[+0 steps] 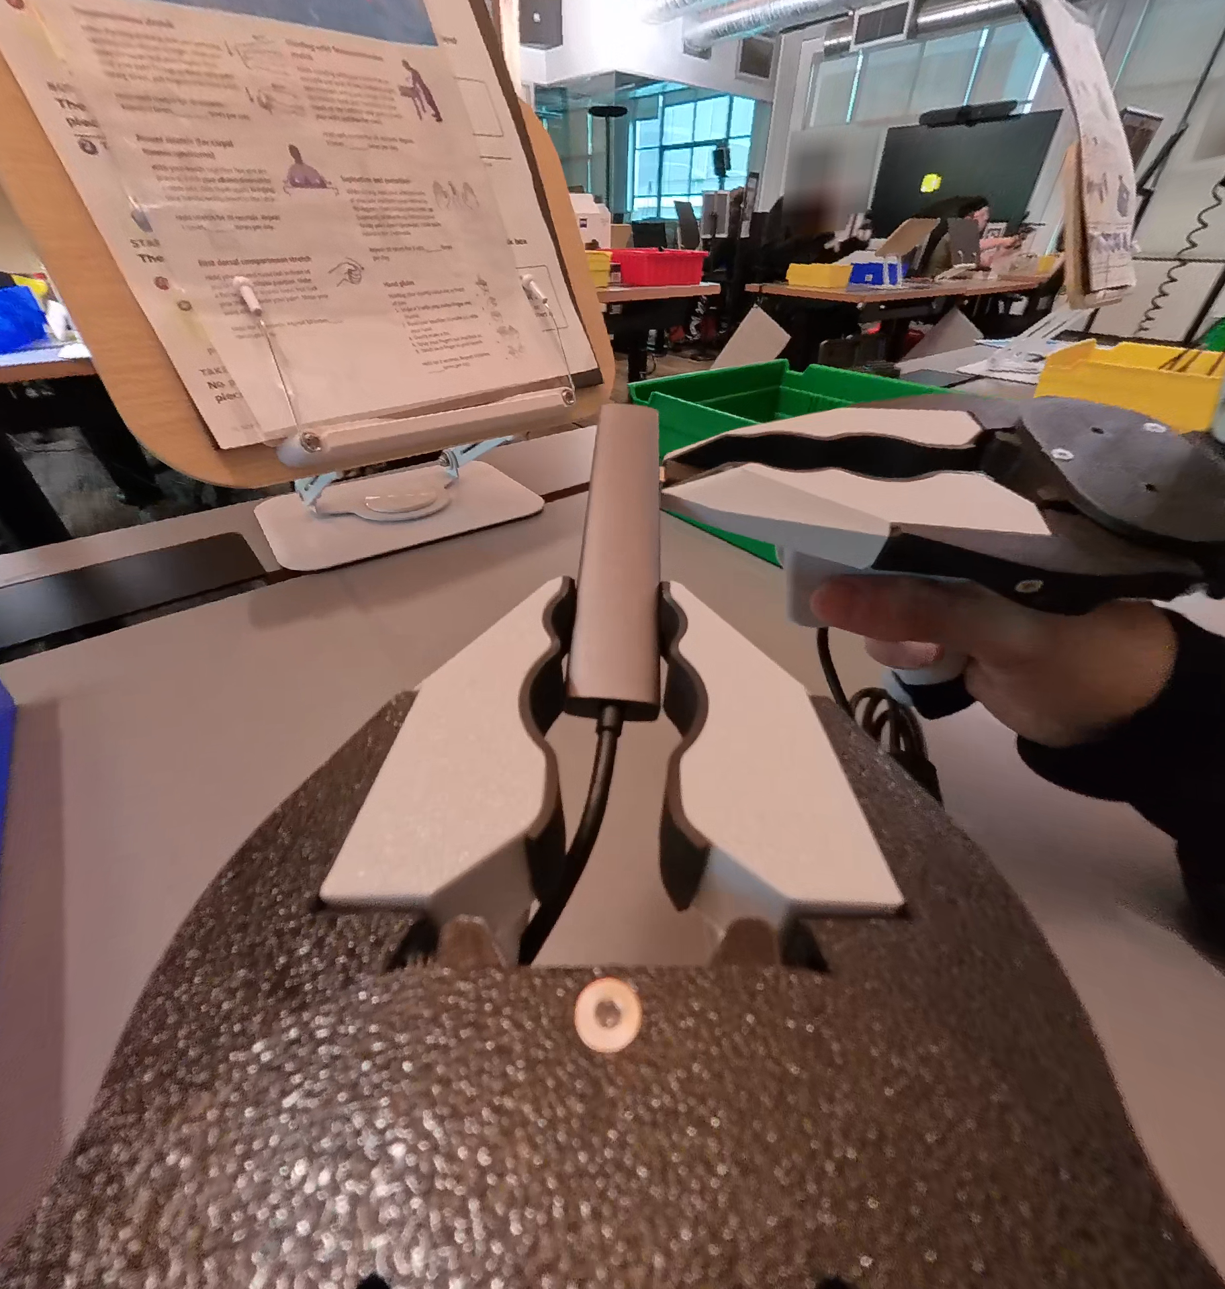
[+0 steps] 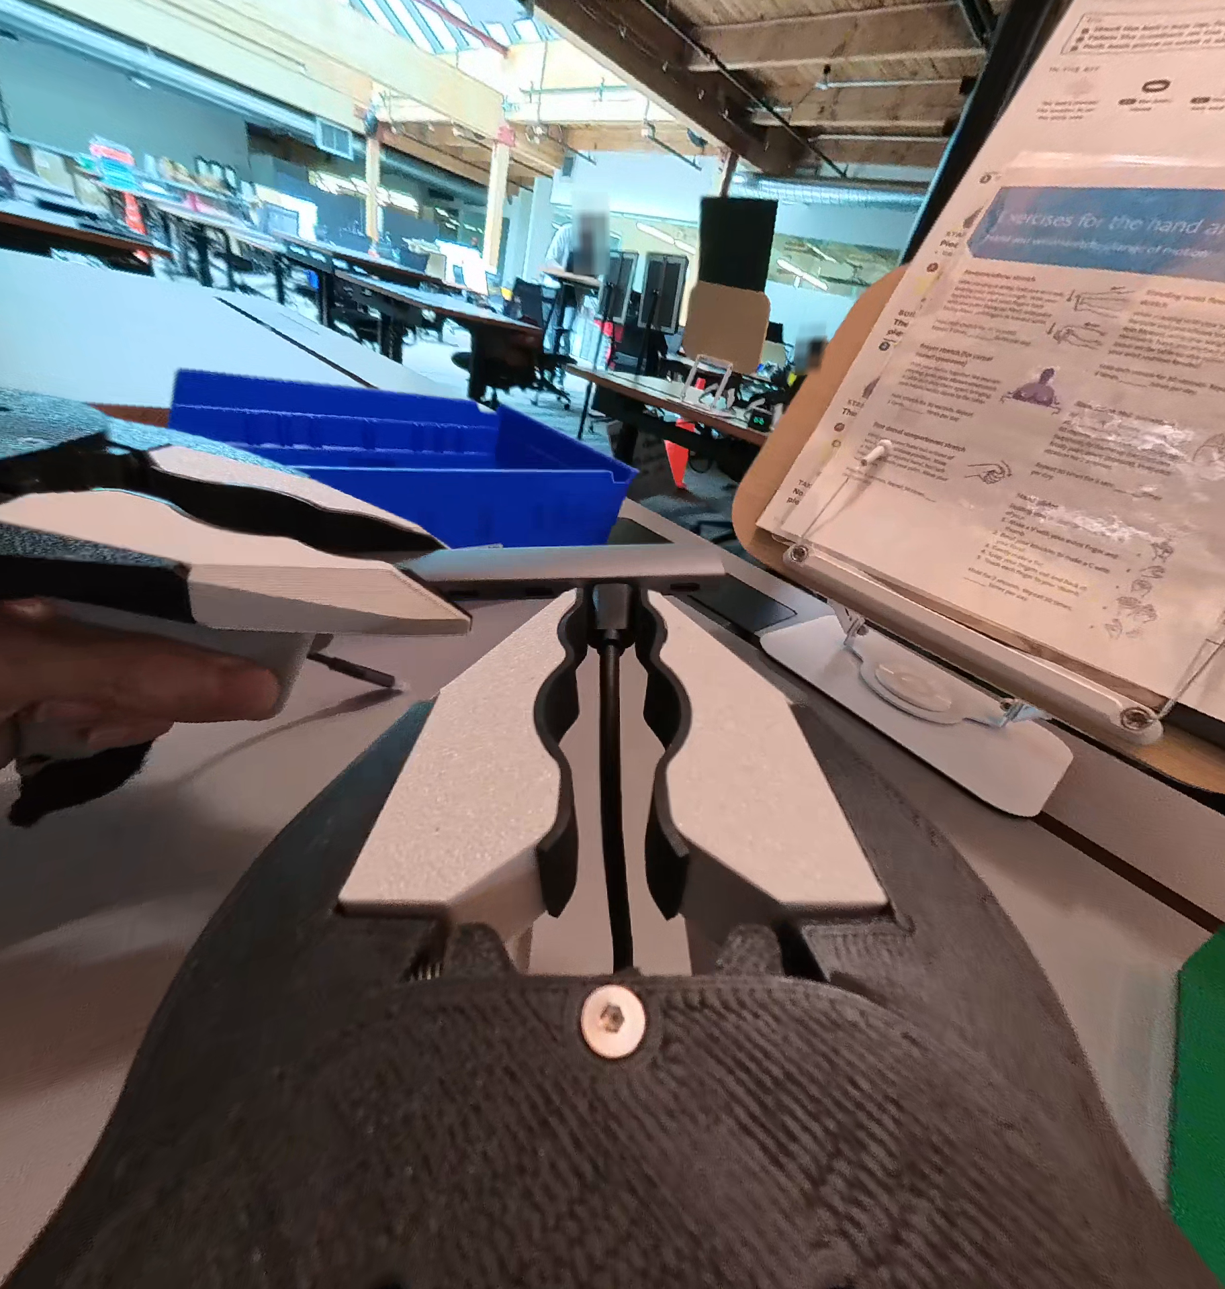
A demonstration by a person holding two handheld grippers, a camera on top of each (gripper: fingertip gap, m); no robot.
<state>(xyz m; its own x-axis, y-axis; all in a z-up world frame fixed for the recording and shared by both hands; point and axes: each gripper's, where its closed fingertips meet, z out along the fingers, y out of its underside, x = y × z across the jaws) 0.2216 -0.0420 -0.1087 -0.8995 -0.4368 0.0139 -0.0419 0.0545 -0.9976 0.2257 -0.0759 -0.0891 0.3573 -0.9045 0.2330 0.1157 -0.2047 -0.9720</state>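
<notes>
My left gripper (image 1: 613,593) is shut on a grey bar-shaped USB hub (image 1: 620,530) and holds it above the grey table (image 1: 247,697). The hub's black cable (image 1: 589,802) runs back between the fingers. My right gripper (image 2: 613,600) is shut on a small grey plug (image 2: 613,607) with a black cable (image 2: 613,802). The plug's tip meets the ported long side of the hub (image 2: 561,561); how deep it sits is hidden. The right gripper (image 1: 669,481) also shows from the right in the left wrist view, and the left gripper (image 2: 449,579) in the right wrist view.
A wooden document stand with printed sheets (image 1: 303,230) stands on the table just behind the hub, and shows in the right wrist view (image 2: 1084,418). A green bin (image 1: 735,404) and a yellow bin (image 1: 1133,377) lie to the right, a blue bin (image 2: 421,453) to the left. Coiled black cable (image 1: 882,718) lies on the table. Tip to tip, the grippers are about 5 centimetres apart.
</notes>
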